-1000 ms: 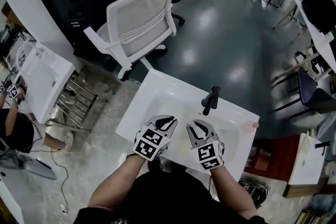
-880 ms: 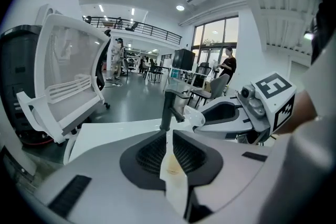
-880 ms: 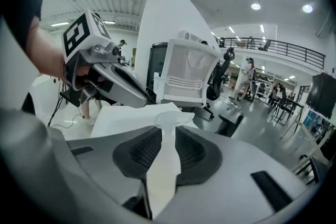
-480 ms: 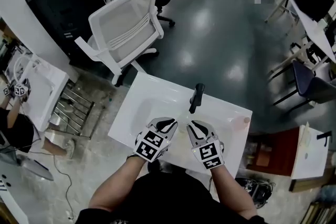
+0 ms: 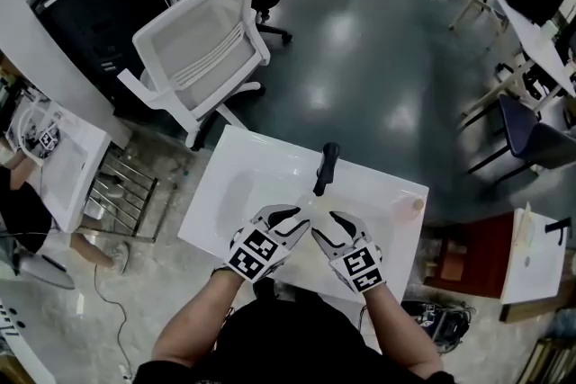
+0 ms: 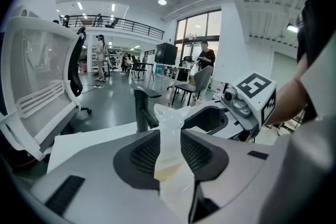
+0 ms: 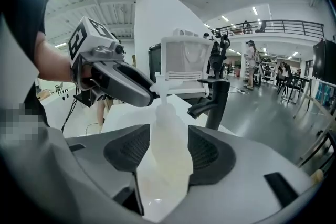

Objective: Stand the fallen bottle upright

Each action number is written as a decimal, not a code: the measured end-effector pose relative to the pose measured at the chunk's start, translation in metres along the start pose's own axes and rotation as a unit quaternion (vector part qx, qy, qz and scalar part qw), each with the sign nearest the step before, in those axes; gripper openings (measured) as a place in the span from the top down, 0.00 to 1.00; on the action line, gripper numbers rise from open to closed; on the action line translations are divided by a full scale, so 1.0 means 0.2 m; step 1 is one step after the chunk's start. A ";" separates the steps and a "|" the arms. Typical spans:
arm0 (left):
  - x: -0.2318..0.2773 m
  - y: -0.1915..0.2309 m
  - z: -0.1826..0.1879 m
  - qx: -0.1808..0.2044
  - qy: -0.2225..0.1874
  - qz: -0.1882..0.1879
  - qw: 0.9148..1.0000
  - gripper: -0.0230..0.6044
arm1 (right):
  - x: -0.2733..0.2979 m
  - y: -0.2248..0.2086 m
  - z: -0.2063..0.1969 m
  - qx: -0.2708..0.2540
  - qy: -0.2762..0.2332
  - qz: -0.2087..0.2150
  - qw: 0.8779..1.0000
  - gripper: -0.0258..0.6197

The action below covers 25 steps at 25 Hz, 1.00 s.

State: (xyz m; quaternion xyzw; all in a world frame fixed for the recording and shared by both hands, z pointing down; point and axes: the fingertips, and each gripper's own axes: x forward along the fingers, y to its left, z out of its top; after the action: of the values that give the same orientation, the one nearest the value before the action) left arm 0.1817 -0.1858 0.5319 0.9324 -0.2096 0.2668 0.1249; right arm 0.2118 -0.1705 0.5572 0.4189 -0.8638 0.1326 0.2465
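A translucent white bottle [image 5: 307, 205] lies in the white sink [image 5: 238, 184], just in front of the black faucet [image 5: 326, 168]. My left gripper [image 5: 300, 219] and right gripper [image 5: 322, 225] face each other across it. In the left gripper view the bottle [image 6: 169, 131] shows in the gap between the pads, its spout end toward the right gripper. In the right gripper view the bottle [image 7: 169, 136] shows between that gripper's pads, its nozzle at the left gripper's finger [image 7: 134, 91]. Both pairs of jaws have just been opening. I see no pad pressing on the bottle.
A white office chair [image 5: 193, 58] stands beyond the sink on the dark floor. A small round object [image 5: 416, 205] sits on the sink's right corner. A second white sink [image 5: 67, 153] and a seated person [image 5: 18, 216] are at the left.
Both grippers' jaws have spread apart from nearly shut. The hands have edged closer to the faucet and to each other, with the bottle between them.
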 end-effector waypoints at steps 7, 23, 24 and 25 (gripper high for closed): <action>0.11 -0.01 0.03 0.007 -0.020 0.013 1.000 0.69 | 0.13 -0.04 -0.19 0.029 0.026 0.009 0.999 0.33; 0.21 0.01 0.13 0.006 -0.063 0.037 0.997 0.78 | 0.42 -0.06 -0.27 -0.020 -0.002 0.020 1.000 0.42; 0.20 0.00 0.14 -0.002 -0.069 0.036 0.997 0.78 | 0.42 -0.04 -0.26 -0.014 -0.004 0.022 1.000 0.42; 0.19 0.00 0.15 -0.011 -0.078 0.036 0.996 0.78 | 0.41 -0.02 -0.24 -0.006 -0.007 0.025 1.000 0.42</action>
State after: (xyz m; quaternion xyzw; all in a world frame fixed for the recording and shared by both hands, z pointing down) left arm 0.2234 -0.2090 0.5274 0.9407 -0.2549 0.1956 0.1084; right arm 0.1867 -0.2057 0.6428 0.3965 -0.8766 0.1303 0.2395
